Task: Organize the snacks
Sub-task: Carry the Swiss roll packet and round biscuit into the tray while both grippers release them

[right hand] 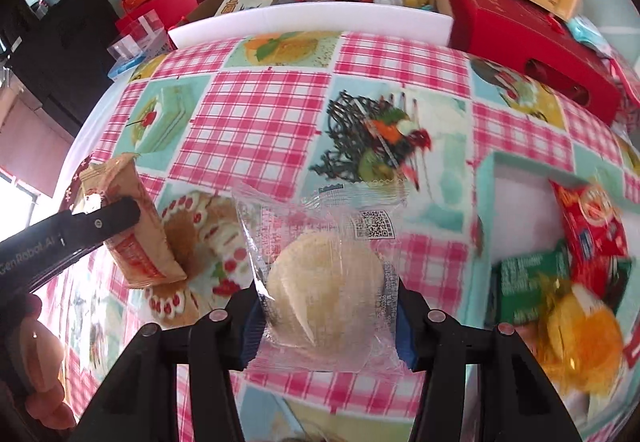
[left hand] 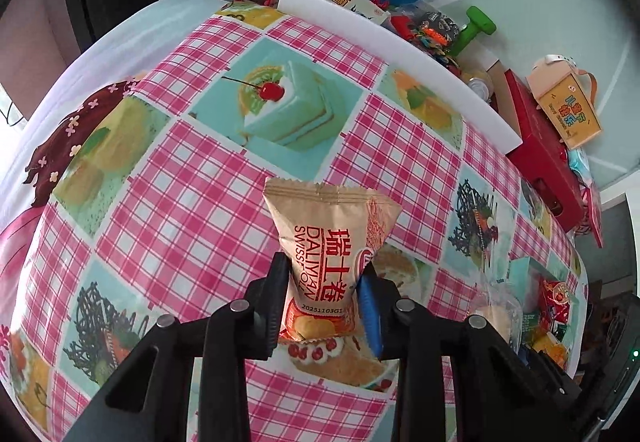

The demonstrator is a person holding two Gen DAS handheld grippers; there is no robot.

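My left gripper (left hand: 325,282): pinching tan paper-look Swiss-roll packet (left hand: 330,242). My right gripper (right hand: 328,306): clamping clear-wrapped pale round bun (right hand: 324,282).

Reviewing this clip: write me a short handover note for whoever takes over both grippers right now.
Left gripper: shut on the tan Swiss roll packet, held above the tablecloth.
Right gripper: shut on the clear-wrapped bun, also lifted.
White box, at the right: already holds a red packet, a green packet and a yellow snack.
Done: three snacks in the box, two more picked up.
Left: likely carry both held snacks to the box and release them.
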